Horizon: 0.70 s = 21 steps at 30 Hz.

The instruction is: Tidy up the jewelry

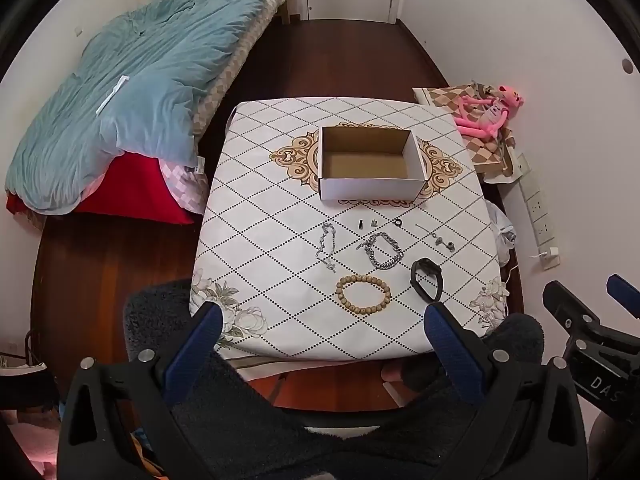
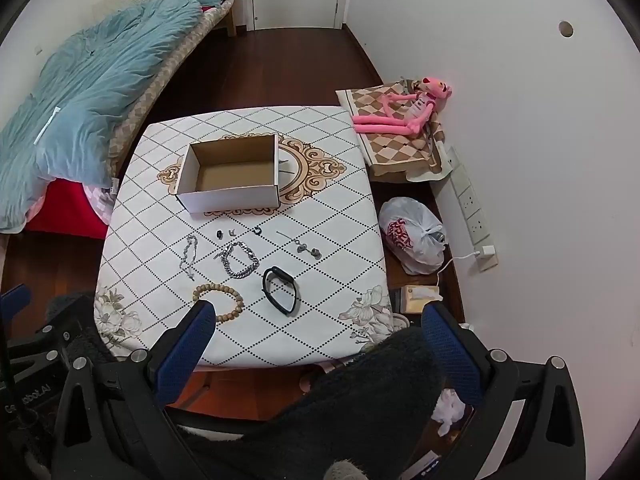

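Note:
An open white cardboard box (image 1: 370, 164) (image 2: 230, 172) stands empty at the table's centre. In front of it lie a thin silver chain (image 1: 326, 246) (image 2: 189, 256), a thick silver chain bracelet (image 1: 384, 250) (image 2: 239, 260), a wooden bead bracelet (image 1: 363, 294) (image 2: 222, 300), a black band (image 1: 427, 280) (image 2: 280, 290), small earrings (image 1: 367, 224) (image 2: 226, 233), a small ring (image 1: 397, 222) (image 2: 257, 231) and a charm pin (image 1: 440, 238) (image 2: 304, 247). My left gripper (image 1: 322, 320) and right gripper (image 2: 318, 320) are both open and empty, held above the table's near edge.
The table (image 1: 280, 320) has a white diamond-pattern cloth. A bed with a blue quilt (image 1: 132, 100) is at the left. A pink plush toy (image 2: 404, 108) lies on a checked cloth at the right, with a plastic bag (image 2: 414, 236) and a power strip (image 2: 474, 208) below.

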Motion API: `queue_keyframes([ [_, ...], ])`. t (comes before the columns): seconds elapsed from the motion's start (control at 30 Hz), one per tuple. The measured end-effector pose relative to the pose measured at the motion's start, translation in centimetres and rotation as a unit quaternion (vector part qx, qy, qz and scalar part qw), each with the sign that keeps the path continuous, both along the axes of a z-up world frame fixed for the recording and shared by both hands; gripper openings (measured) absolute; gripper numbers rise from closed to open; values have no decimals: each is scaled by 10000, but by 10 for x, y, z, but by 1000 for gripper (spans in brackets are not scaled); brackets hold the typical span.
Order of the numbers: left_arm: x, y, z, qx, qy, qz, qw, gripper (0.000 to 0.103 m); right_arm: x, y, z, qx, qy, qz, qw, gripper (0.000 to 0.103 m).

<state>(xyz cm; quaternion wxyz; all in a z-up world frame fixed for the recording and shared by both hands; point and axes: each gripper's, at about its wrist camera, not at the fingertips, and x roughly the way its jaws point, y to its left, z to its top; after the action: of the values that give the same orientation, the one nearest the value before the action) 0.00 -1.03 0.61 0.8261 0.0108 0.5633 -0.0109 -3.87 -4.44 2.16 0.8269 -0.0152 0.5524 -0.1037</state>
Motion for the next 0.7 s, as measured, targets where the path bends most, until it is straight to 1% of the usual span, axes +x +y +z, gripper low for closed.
queue_keyframes([
  [0.03,-1,5,5,-35,-21,-12,10000,103,0,0,0,1,0,2,10000,103],
  [0.7,-3,3,10,-32,-64,-6,10000,103,0,-1,6,-2,-23,0,10000,103],
])
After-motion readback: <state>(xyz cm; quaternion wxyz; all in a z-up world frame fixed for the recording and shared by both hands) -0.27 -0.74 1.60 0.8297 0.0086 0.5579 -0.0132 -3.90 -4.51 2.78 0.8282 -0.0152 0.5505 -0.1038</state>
